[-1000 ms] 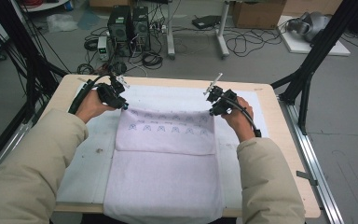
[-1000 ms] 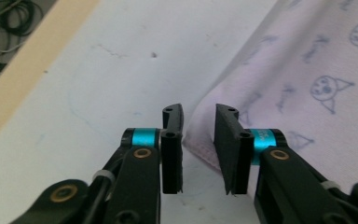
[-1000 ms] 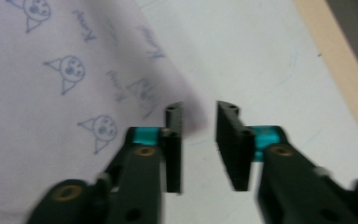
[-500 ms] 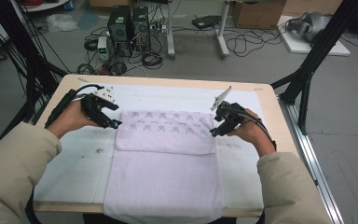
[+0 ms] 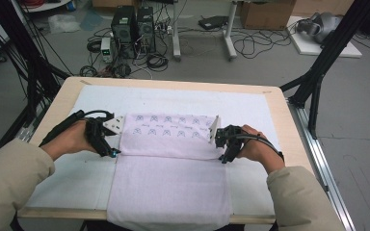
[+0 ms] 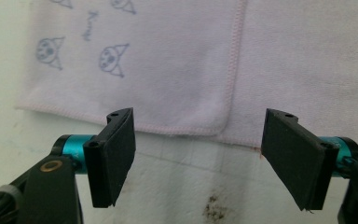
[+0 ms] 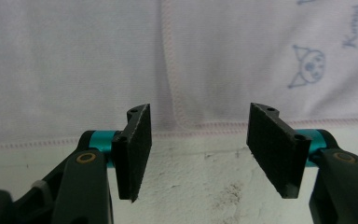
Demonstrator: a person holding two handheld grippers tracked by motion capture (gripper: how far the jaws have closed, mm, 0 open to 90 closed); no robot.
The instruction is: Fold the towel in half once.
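A pale lilac towel [image 5: 171, 192] lies on the white mat, its far part folded back into a flap [image 5: 168, 132] printed with small cartoon faces. My left gripper [image 5: 113, 153] [image 6: 200, 114] sits at the flap's near left corner [image 6: 214, 126]. Its jaws stand open and have just been opening further, with nothing between them. My right gripper [image 5: 224, 158] [image 7: 200, 107] is at the flap's near right corner [image 7: 182, 119]. Its jaws are also open with nothing between them, and have just narrowed a little after opening. Both grippers hover just off the towel's side edges over the mat.
The white mat [image 5: 173, 98] covers a wooden table [image 5: 282, 120] and has dark stains [image 6: 214, 207]. Past the far edge, computer towers [image 5: 132, 29] and cables lie on the floor. Black frame legs [image 5: 318, 72] stand at both sides.
Both hands have pulled back toward the near side, from the flap's far corners to its near corners. The towel lies as before.
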